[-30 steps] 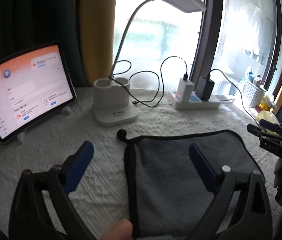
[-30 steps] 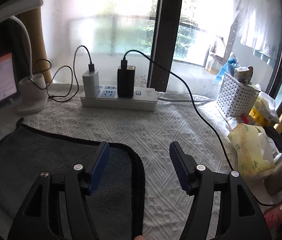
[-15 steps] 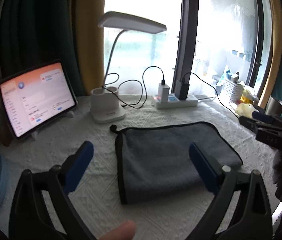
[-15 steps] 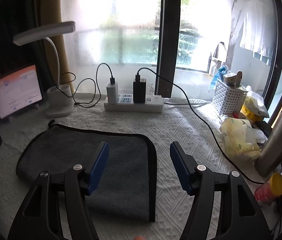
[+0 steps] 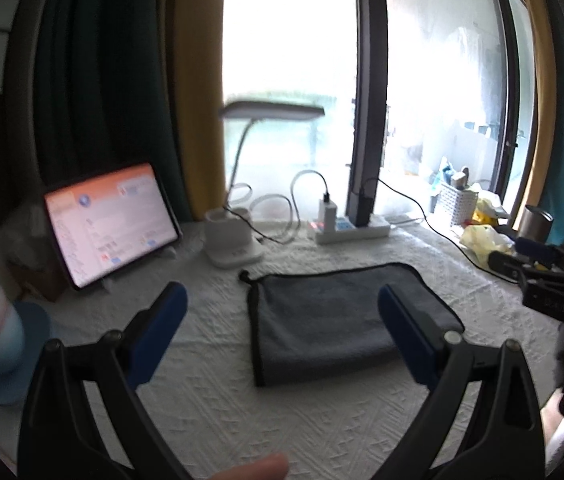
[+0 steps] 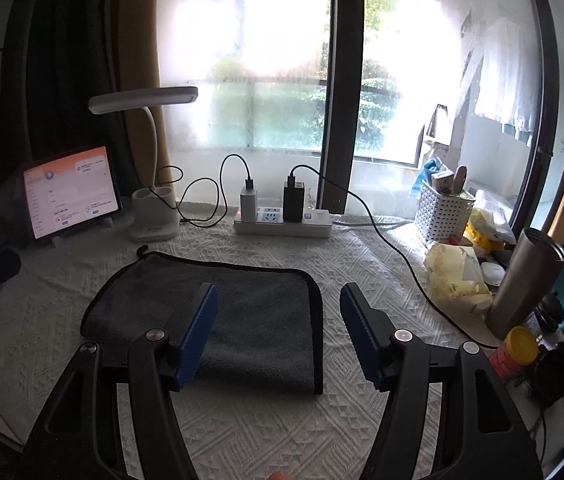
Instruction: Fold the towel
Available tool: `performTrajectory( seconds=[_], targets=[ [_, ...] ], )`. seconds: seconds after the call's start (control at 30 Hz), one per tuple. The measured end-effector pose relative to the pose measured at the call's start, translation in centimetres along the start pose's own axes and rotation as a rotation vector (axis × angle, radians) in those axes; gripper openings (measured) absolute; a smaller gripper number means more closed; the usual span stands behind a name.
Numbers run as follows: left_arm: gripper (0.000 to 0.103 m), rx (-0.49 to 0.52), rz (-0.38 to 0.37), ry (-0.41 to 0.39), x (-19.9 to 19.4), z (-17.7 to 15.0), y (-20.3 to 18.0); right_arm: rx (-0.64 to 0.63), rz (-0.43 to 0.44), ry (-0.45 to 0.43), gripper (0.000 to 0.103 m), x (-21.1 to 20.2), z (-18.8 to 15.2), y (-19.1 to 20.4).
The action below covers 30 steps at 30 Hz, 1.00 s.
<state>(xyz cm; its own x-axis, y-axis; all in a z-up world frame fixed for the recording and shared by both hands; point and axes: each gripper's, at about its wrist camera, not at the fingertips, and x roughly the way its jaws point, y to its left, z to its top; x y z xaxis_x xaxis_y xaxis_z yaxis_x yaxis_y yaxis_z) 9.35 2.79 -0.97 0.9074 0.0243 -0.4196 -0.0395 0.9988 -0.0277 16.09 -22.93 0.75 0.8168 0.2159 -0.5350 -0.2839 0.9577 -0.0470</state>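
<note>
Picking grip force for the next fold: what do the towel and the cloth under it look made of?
The towel looks like soft grey microfibre or terry, matte and fuzzy, with a stitched black edge binding and a small hanging loop at one corner. The table cover under it looks like white woven or quilted cotton, judging by its raised diamond pattern; the exact fibre cannot be told.

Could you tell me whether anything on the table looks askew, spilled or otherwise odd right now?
Nothing stands out. The dark grey black-edged towel lies folded and flat on the white textured tablecloth, and both tools, left and right, hang open above it.
</note>
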Motion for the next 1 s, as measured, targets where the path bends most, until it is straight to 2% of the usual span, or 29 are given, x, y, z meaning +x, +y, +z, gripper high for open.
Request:
performTrajectory(
  seconds=[0.1, 0.2, 0.57, 0.8, 1.0],
  targets=[
    [0.097, 0.011, 0.018, -0.038, -1.5, 0.3, 0.1, -0.012, -0.006, -0.023, 0.067, -1.6, 0.1, 0.3],
    [0.097, -0.02, 0.016, -0.064, -3.0, 0.4, 0.3, -0.019, -0.014, -0.052, 0.067, -3.3, 0.3, 0.6],
    [0.097, -0.022, 0.003, -0.188, -6.9, 1.8, -0.7, -0.007, -0.036, -0.183, 0.067, -8.9, 1.7, 0.1],
    [0.097, -0.012, 0.022, -0.258, -9.0, 2.9, -0.9, 0.003, -0.047, -0.236, 0.068, -10.4, 2.5, -0.7],
    [0.097, 0.002, 0.031, -0.29, -9.2, 3.5, -1.1, 0.001, -0.052, -0.264, 0.068, -11.2, 3.0, -0.9]
  ],
)
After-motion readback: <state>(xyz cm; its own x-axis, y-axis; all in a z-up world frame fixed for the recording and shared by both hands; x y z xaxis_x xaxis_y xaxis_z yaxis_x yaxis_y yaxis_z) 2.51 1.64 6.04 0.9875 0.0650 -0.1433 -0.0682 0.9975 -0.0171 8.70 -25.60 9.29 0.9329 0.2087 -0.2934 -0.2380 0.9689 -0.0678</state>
